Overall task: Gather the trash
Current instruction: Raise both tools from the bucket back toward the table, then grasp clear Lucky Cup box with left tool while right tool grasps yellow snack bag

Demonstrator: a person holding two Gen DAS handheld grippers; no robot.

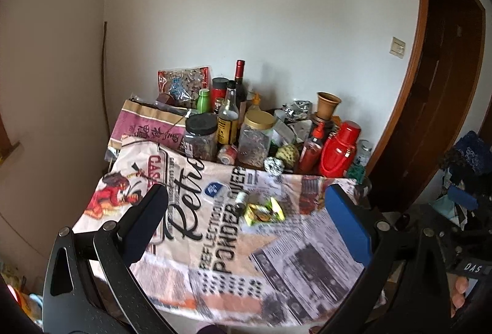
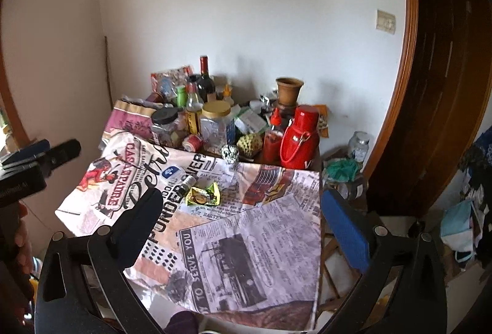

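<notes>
Trash wrapper (image 2: pixel 203 195), yellow-green and crumpled, is lying on the newsprint tablecloth (image 2: pixel 252 241) at 12 o'clock of both wide-open, empty grippers, long axis crosswise, right gripper (image 2: pixel 243 229) and left gripper (image 1: pixel 246 226) sitting about equally near.

Left tongs (image 1: pixel 246 211) and right tongs (image 2: pixel 243 208) gape wide, empty.

Soft daylight, slight blur, fisheye warping

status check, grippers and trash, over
Both hand-held grippers open, empty: left, right. Yellow-green wrapper on the tablecloth, untouched. Small bottle lies beside it.
</notes>
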